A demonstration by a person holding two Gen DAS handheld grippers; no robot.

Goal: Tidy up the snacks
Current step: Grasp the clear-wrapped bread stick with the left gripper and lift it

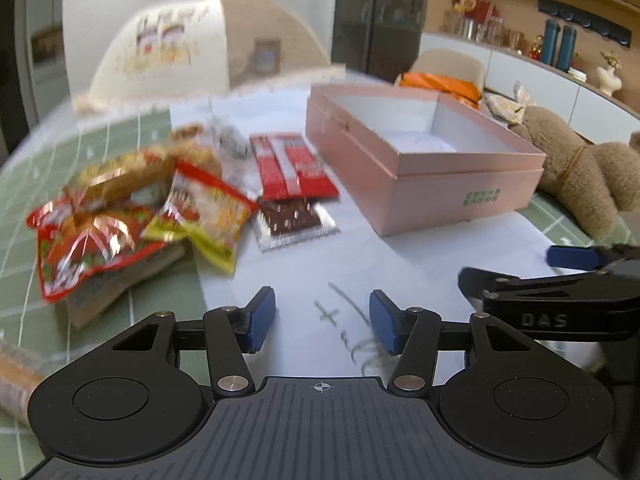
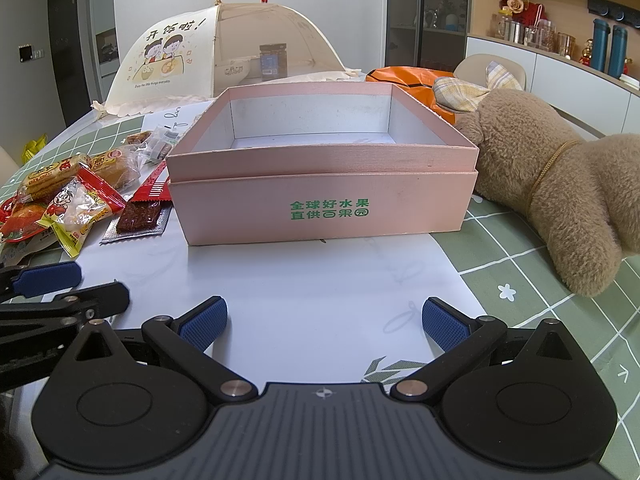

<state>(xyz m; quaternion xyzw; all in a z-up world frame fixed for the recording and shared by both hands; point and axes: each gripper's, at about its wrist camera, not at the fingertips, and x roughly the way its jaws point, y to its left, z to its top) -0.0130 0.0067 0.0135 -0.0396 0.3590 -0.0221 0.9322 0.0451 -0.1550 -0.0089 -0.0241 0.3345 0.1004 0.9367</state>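
An open pink box (image 2: 320, 196) stands on the table, empty inside; it also shows in the left wrist view (image 1: 424, 160). A pile of snack packets (image 1: 132, 208) lies left of it: a red bag (image 1: 80, 248), a yellow-red candy packet (image 1: 208, 212), red bars (image 1: 292, 164) and a brown bar in clear wrap (image 1: 292, 220). The pile shows in the right wrist view (image 2: 72, 204) too. My left gripper (image 1: 322, 320) is open and empty, low over the white mat in front of the pile. My right gripper (image 2: 324, 320) is open and empty, in front of the box.
A brown plush toy (image 2: 560, 184) lies right of the box. A mesh food cover (image 2: 224, 56) stands behind, an orange bag (image 2: 404, 76) at the back. A packet (image 1: 16, 376) lies at the left edge. The table has a green checked cloth (image 2: 560, 280).
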